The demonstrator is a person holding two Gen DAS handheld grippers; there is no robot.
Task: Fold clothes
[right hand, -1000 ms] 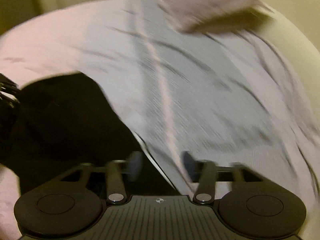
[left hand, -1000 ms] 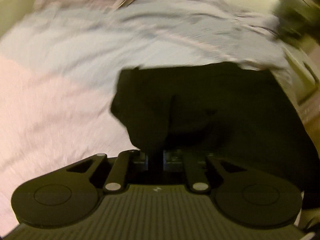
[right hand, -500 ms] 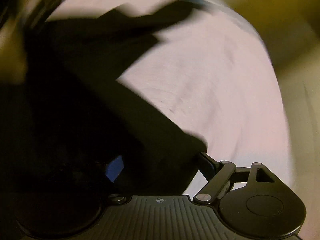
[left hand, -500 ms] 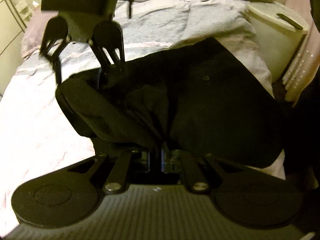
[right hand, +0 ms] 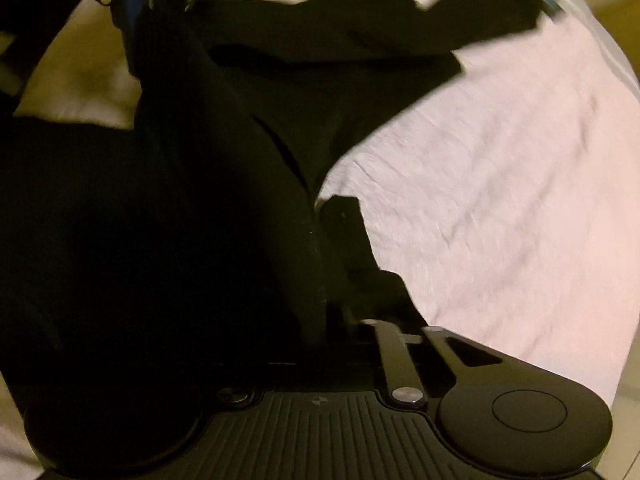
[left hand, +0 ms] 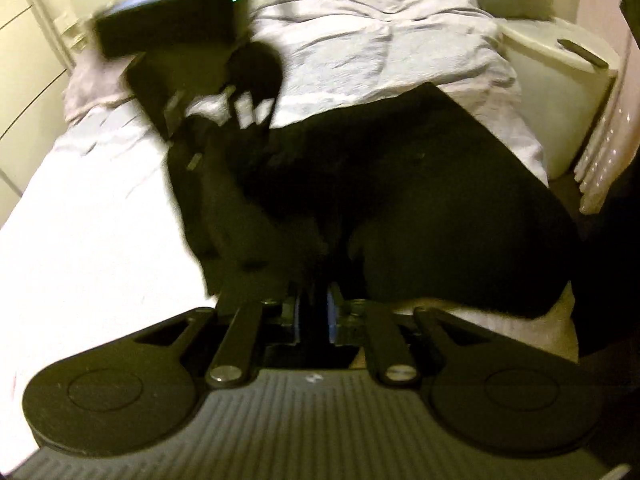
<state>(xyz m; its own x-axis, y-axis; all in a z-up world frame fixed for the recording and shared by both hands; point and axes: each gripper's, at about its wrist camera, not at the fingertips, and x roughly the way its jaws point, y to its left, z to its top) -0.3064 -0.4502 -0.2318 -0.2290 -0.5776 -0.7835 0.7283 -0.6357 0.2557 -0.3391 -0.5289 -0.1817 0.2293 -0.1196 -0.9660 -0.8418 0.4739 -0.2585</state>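
Black garment [left hand: 400, 184] lies rumpled across bed [left hand: 80, 240], fold barely begun. Left tongs [left hand: 314, 312] narrow, just easing apart, cloth between. Right tongs [right hand: 320, 264] just closed, pinching garment edge.

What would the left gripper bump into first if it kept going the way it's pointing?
The black garment. The left gripper points down into it, its jaws a little apart with dark cloth between them. Under the garment lies the white bed sheet; how thick the cloth is there is unclear.
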